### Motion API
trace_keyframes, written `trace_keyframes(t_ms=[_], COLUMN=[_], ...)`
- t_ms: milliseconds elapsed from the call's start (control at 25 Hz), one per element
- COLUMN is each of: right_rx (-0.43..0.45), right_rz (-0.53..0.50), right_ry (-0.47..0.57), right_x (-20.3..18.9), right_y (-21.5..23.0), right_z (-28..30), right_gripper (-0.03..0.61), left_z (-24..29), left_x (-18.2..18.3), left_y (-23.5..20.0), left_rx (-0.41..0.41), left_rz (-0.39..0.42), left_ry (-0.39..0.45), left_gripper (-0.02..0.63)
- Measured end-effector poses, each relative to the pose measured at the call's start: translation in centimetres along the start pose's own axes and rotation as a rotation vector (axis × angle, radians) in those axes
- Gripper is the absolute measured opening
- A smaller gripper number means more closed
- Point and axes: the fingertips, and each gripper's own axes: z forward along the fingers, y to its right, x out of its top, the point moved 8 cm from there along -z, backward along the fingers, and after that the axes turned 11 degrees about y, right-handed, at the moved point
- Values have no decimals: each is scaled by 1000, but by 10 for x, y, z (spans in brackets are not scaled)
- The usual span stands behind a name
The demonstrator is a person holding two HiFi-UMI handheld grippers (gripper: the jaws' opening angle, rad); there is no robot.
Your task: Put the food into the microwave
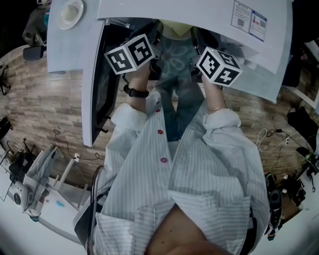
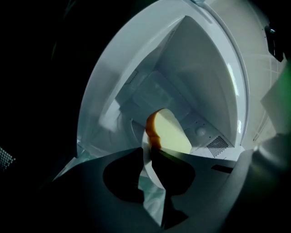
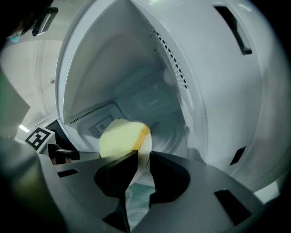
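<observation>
Step in hand: insertion, plate going into the microwave. Its door hangs open on the left.

- Left gripper: jaws nearly together, pinched on the left rim of the white plate.
- Right gripper: same on the right rim, clamped down to the thickness of the plate. It's a two-sided carry.
- Food: one slice of bread, pale face and brown crust, lying on the plate between the two grippers. Both gripper views show it against the white walls inside the oven, so I judge it at the mouth or just past it.
- Head view: both marker cubes sit right at the front edge of the oven and the jaws are out of sight beneath it, which fits.

I can't tell whether the plate is touching the oven floor yet; no view shows its underside.

Next move, my read: keep the plate level, push it further toward the far wall and centre it, then lower until it bears on the floor. Open both grippers together — if one lets go first, the plate tips and the slice could slide. Back both out straight, clear of the door.
</observation>
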Motion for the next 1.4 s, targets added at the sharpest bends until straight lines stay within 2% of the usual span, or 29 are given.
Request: trace_keyframes(t_ms=[480, 800, 1200, 1400], right_rx=[-66, -102, -135, -116], right_rz=[-38, -55, -86, -97], right_ry=[28, 43, 59, 62], right_x=[1, 1, 1, 1], right_y=[-1, 2, 1, -2], right_z=[19, 28, 31, 28], right_gripper=[87, 95, 104, 109], left_z=[15, 29, 39, 35], left_x=[4, 5, 9, 11], left_y=[-4, -1, -1, -3], left_rx=[21, 45, 19, 14], left_rz=[70, 186, 258, 308], left_ry=[59, 86, 115, 107], left_gripper=[53, 64, 72, 81])
